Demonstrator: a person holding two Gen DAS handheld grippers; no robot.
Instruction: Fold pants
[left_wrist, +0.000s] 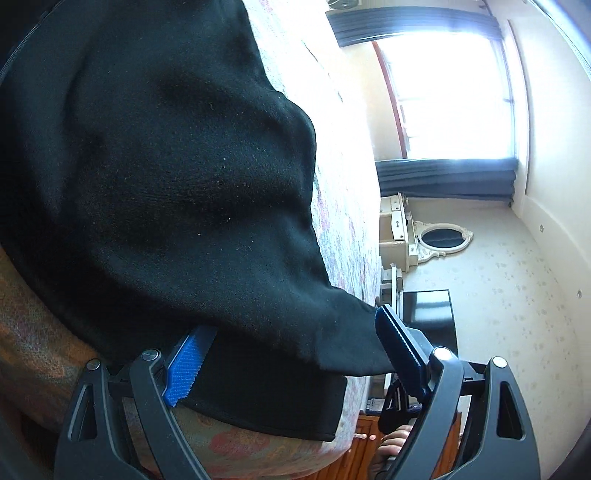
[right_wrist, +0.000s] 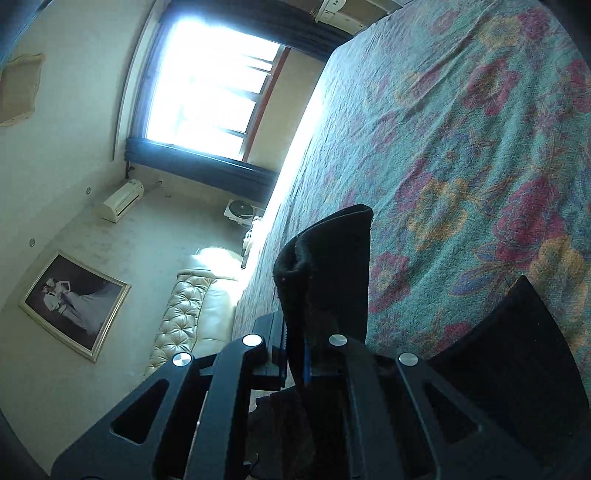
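Note:
The black pants (left_wrist: 166, 177) lie bunched on a floral bedspread (left_wrist: 240, 443) and fill the left of the left wrist view. My left gripper (left_wrist: 291, 325) stands open and rolled on its side. A hem edge of the pants lies loose between its blue pads (left_wrist: 186, 365), which are set wide apart. In the right wrist view my right gripper (right_wrist: 295, 332) is shut on a fold of the pants (right_wrist: 325, 266), which sticks up past the fingers above the bedspread (right_wrist: 461, 147). More black cloth (right_wrist: 517, 354) hangs at the lower right.
A bright window (left_wrist: 450, 96), a cream dresser with an oval mirror (left_wrist: 439, 238) and a dark screen (left_wrist: 428, 314) stand beyond the bed's edge. A hand (left_wrist: 393, 443) shows low down. A tufted headboard (right_wrist: 184, 314) and a framed picture (right_wrist: 74, 302) lie at the bed's far end.

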